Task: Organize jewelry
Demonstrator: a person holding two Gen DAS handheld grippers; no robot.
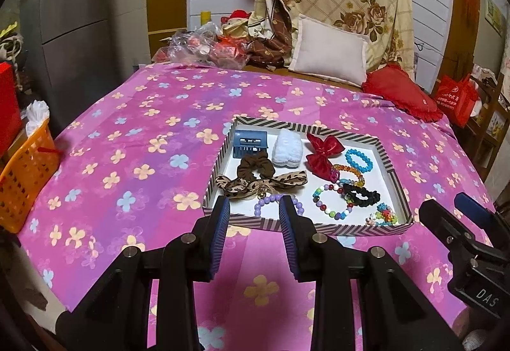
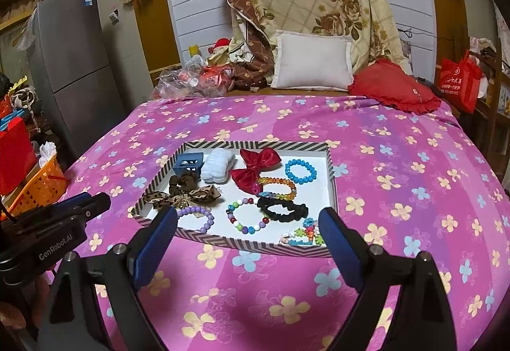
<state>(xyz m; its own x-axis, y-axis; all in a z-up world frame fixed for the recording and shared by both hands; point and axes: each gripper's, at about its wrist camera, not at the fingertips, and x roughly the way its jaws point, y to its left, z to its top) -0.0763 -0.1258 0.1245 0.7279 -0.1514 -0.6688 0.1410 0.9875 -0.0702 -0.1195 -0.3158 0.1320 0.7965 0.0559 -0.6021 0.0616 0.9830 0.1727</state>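
A striped-rim tray (image 1: 387, 156) (image 2: 331, 172) lies on the pink flowered bedspread. It holds a blue claw clip (image 1: 249, 142), a white scrunchie (image 1: 287, 148), a red bow (image 1: 323, 153), a brown scrunchie (image 1: 255, 167), a leopard bow (image 1: 255, 183), a purple bead bracelet (image 1: 271, 203) (image 2: 196, 217), a multicolour bead bracelet (image 1: 331, 199) (image 2: 247, 214), a black scrunchie (image 1: 361, 193) (image 2: 282, 207), a blue bracelet (image 1: 358, 160) and an amber bracelet (image 1: 347, 172). My left gripper (image 1: 255, 211) is open and empty just above the tray's near rim. My right gripper (image 2: 248, 223) is wide open and empty before the tray.
An orange basket (image 1: 24, 175) stands at the bed's left edge beside a grey fridge (image 1: 67, 19). Pillows (image 1: 331, 51), a red cushion (image 1: 401, 93) and plastic bags (image 1: 204, 46) lie at the head of the bed. A red bag (image 1: 457, 96) hangs at right.
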